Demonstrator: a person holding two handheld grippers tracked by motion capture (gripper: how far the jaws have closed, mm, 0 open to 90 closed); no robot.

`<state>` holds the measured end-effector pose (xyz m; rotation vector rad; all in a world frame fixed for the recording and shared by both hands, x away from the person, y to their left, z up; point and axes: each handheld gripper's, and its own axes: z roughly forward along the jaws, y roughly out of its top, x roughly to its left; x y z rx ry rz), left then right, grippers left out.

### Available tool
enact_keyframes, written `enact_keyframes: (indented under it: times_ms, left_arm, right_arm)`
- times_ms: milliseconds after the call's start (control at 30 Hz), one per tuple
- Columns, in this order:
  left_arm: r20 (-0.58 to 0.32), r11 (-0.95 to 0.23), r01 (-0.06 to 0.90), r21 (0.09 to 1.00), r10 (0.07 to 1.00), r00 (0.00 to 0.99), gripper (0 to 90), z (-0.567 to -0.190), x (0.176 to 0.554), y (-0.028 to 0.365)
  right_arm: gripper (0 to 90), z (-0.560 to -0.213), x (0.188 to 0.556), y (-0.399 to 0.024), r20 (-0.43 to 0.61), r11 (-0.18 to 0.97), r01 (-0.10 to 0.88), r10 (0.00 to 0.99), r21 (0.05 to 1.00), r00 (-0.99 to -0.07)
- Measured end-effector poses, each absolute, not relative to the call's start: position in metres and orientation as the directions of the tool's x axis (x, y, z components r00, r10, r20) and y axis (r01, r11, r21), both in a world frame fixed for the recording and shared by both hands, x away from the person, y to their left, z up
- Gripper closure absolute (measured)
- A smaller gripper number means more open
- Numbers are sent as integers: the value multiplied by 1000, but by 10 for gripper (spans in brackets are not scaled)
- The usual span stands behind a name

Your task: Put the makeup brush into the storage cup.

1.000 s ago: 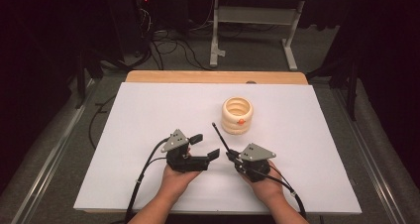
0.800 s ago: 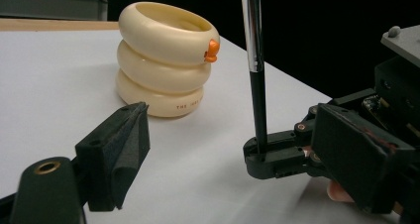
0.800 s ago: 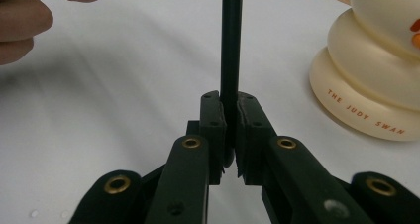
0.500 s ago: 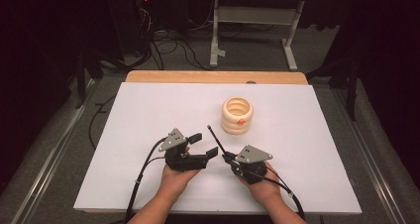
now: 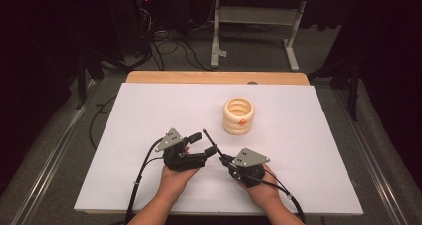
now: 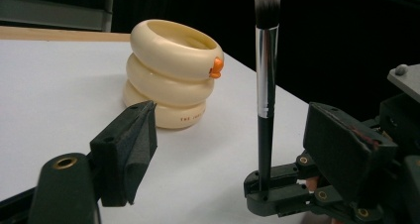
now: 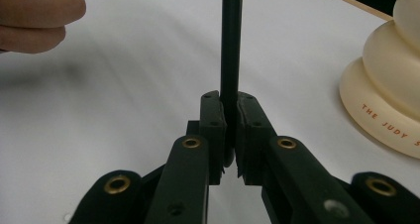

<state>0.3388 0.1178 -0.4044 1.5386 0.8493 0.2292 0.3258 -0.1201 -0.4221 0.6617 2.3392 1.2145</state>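
My right gripper pinches the makeup brush low on its handle, bristles up. My left gripper, jaws apart and just closing, brackets the brush untouched. Beyond stands the cream ringed holder.

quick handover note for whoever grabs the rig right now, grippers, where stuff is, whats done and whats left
Right gripper: shut on the brush handle, holding it upright, bristles up.
Left gripper: open, jaws have just been closing; one jaw on each side of the brush, not touching it.
Cup: cream ringed holder, upright on the table, beyond the grippers; no brush inside as far as can be seen.
Done: brush picked up.
Left: probably a handover to the left gripper, then brush into the cup.
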Motion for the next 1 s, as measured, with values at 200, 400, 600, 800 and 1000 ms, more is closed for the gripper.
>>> enact_keyframes:
  times_ms: [200,400,600,800,1000]
  left_arm:
    - [-351,99,373,922,620,702,278,-405,339,119]
    - [-364,121,371,921,608,706,393,-406,339,120]
    - [-367,119,378,918,613,700,495,-405,339,120]
    - [-360,118,367,923,603,711,596,-405,338,119]
    - [-357,118,360,925,593,722,681,-405,337,119]
  right_arm:
    - [863,-423,326,-119,-142,504,220,584,835,-799]
    - [863,-424,327,-119,-144,507,219,582,834,-800]
    - [863,-425,328,-119,-139,509,226,582,830,-801]
    - [863,-426,329,-118,-142,508,219,578,833,-803]
    - [863,-426,329,-118,-139,508,223,581,832,-802]
